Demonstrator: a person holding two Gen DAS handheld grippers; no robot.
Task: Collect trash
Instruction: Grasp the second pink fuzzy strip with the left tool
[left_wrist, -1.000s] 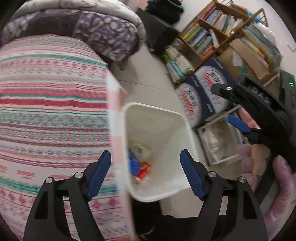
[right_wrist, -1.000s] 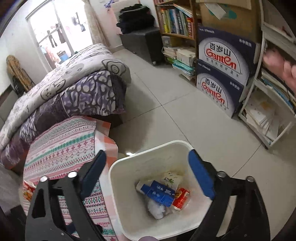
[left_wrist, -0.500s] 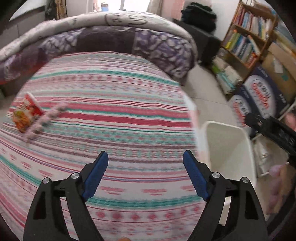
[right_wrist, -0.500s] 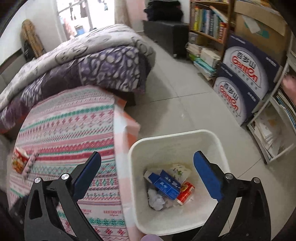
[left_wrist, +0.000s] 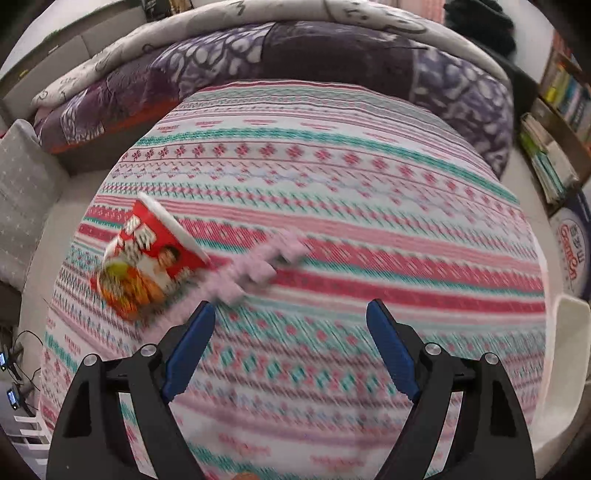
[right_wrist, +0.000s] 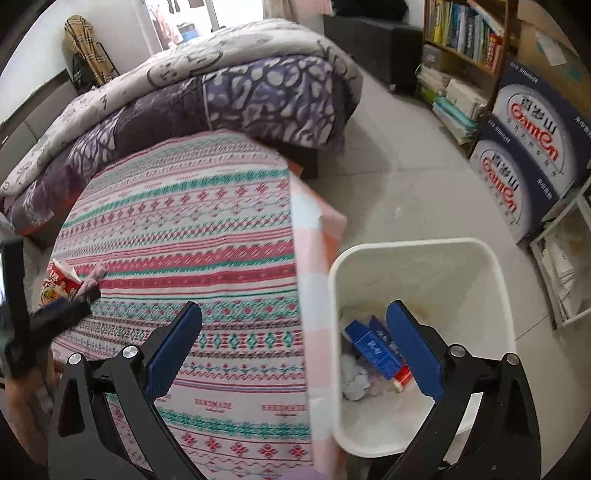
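Observation:
A red instant-noodle cup (left_wrist: 147, 258) lies on its side on the striped tablecloth (left_wrist: 332, 192), with a pink bumpy strip (left_wrist: 255, 269) touching its right side. My left gripper (left_wrist: 290, 317) hangs open just in front of the strip, its left fingertip close to the strip's near end, nothing between its fingers. My right gripper (right_wrist: 295, 314) is open and empty above the table's edge and the white bin (right_wrist: 417, 247). The bin holds a blue box (right_wrist: 369, 343), a crumpled tissue (right_wrist: 352, 376) and a red wrapper (right_wrist: 402, 376). The cup (right_wrist: 61, 282) also shows far left in the right wrist view.
A folded purple and grey quilt (right_wrist: 221, 92) lies behind the table. Stacked water cartons (right_wrist: 524, 147) and a bookshelf (right_wrist: 465, 37) line the right wall, across bare tiled floor (right_wrist: 406, 192). A grey cushion (left_wrist: 22, 192) sits left of the table.
The left gripper has swung away from the bin, across the table to the cup and strip, opening a little wider. The right gripper has shifted left, from over the bin to the table's edge.

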